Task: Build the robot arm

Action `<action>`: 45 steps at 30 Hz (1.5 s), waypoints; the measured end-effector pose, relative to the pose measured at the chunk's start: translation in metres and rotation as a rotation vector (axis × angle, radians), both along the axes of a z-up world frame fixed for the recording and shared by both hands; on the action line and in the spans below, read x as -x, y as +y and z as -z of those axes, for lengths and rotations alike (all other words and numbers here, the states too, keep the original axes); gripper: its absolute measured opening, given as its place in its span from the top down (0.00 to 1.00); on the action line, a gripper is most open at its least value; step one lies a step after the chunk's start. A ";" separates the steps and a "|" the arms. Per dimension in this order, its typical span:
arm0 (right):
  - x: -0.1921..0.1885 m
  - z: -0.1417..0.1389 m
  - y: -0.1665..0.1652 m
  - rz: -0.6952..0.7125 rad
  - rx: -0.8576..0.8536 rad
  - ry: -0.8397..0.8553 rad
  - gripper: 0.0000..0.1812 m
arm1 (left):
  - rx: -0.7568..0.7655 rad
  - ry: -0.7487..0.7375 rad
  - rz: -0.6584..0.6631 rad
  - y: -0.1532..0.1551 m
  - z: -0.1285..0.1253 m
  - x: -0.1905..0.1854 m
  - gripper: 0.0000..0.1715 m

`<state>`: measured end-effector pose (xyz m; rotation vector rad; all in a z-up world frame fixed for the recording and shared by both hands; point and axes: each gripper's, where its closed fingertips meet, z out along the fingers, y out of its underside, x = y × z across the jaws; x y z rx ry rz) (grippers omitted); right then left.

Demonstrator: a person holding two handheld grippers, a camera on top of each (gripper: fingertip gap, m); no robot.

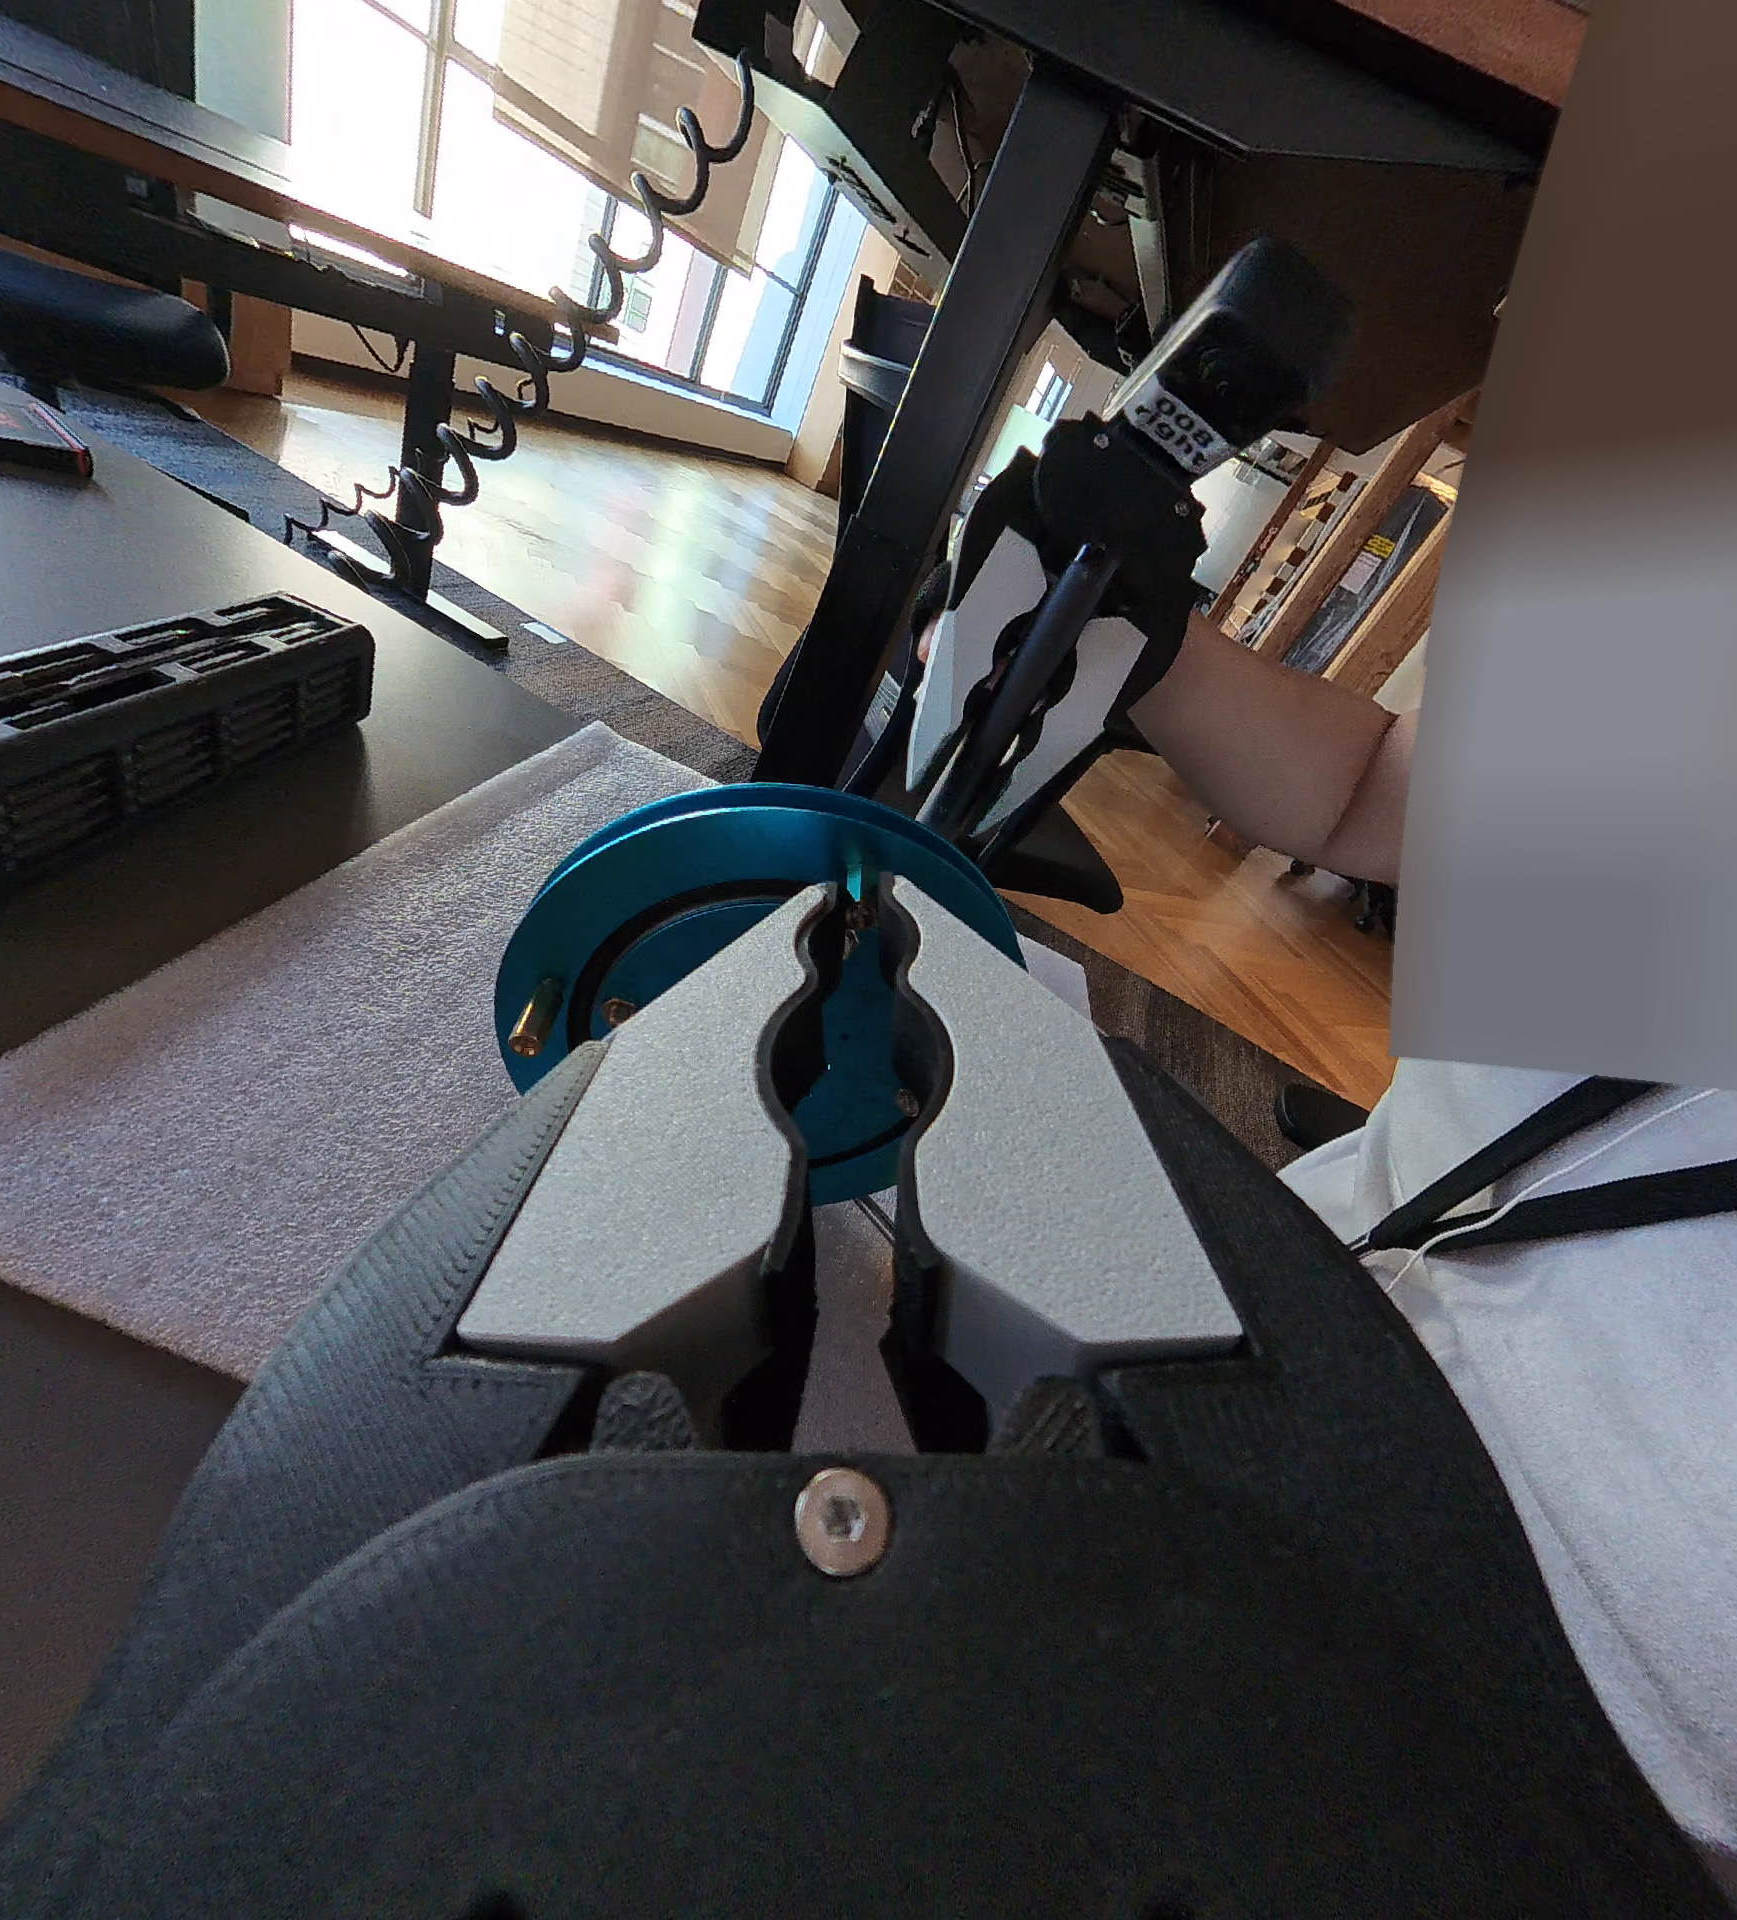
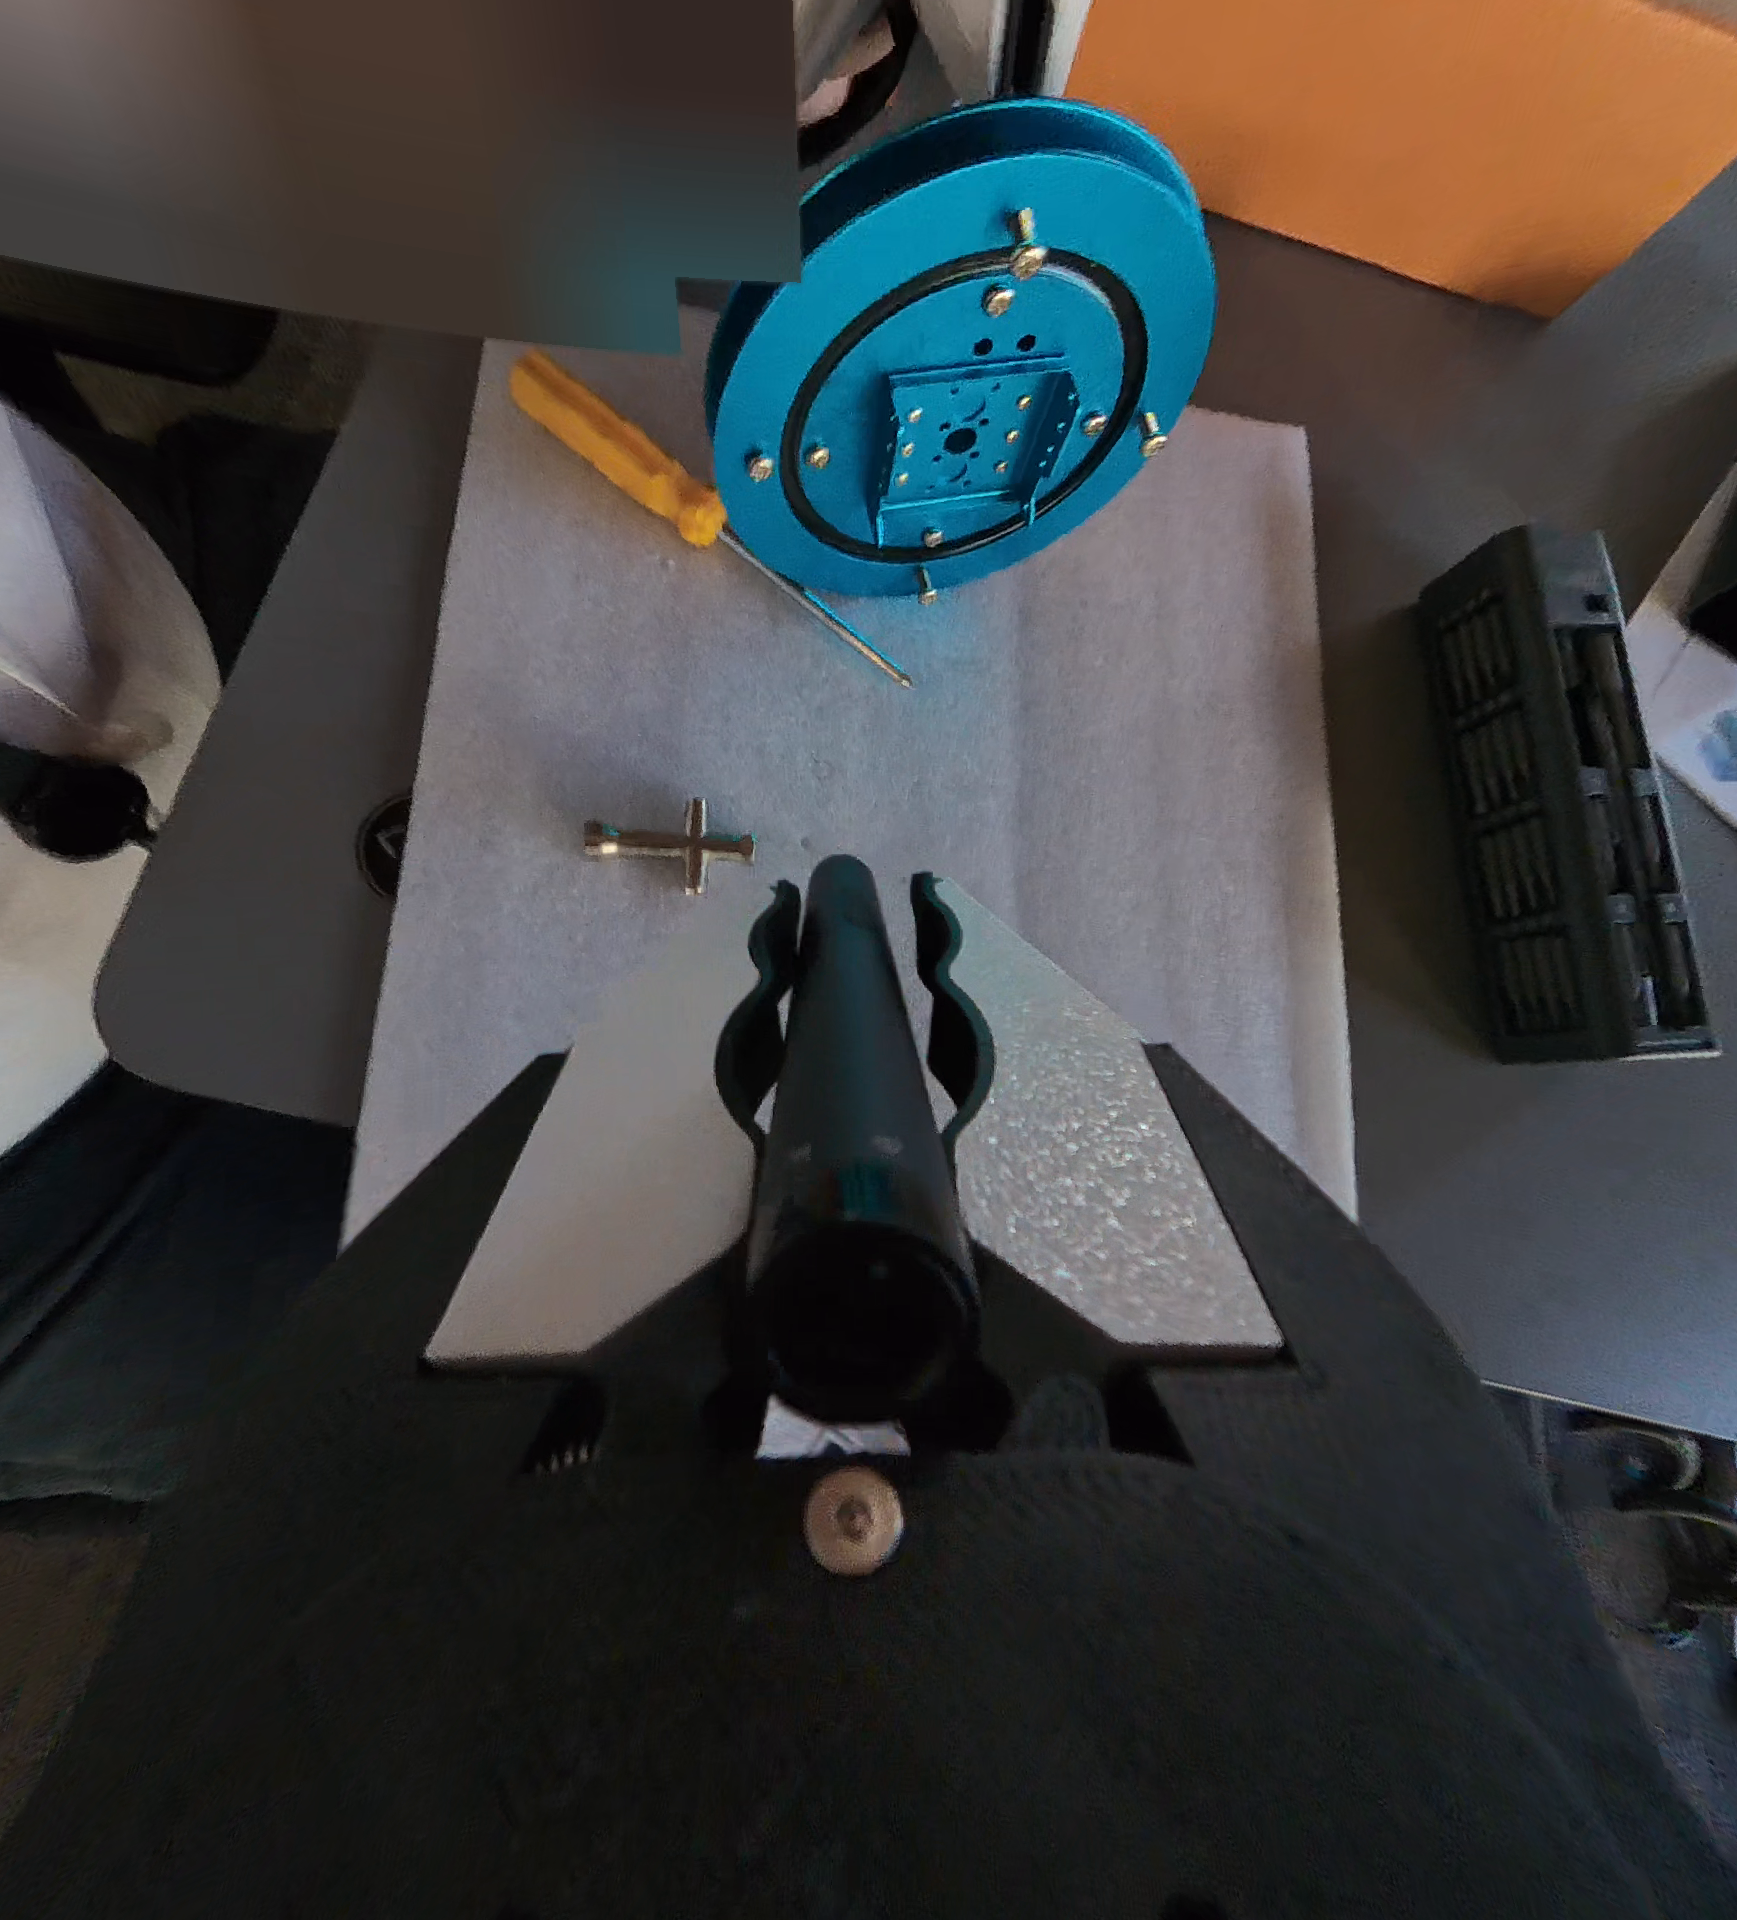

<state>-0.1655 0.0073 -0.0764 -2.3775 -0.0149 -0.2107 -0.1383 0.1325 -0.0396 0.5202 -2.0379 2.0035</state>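
In the left wrist view, the left gripper (image 1: 856,894) pinched the blue wheel's (image 1: 573,935) upper edge, holding it on edge above the white mat (image 1: 220,1091).

In the right wrist view, the right gripper (image 2: 848,883) clamped a black driver (image 2: 848,1039) over the mat, near a cross wrench (image 2: 682,844); a steady wheel would help.

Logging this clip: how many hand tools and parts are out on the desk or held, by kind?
Blue wheel: 1
Yellow-handled screwdriver: 1
Black driver: 1
Metal cross wrench: 1
Black bit case: 1
Total: 5
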 end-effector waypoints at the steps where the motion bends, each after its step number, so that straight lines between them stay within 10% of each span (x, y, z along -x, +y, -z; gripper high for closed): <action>1: 0.001 0.002 -0.002 -0.027 0.020 -0.026 0.88 | 0.000 0.000 0.001 0.000 0.000 0.000 0.98; 8: 0.011 -0.001 0.007 -0.211 0.068 -0.229 0.88 | 0.001 0.004 -0.001 0.000 0.000 -0.001 0.98; 45: -0.011 0.000 0.008 -0.025 -0.070 -0.071 0.86 | 0.001 0.007 0.003 -0.001 0.000 0.000 0.98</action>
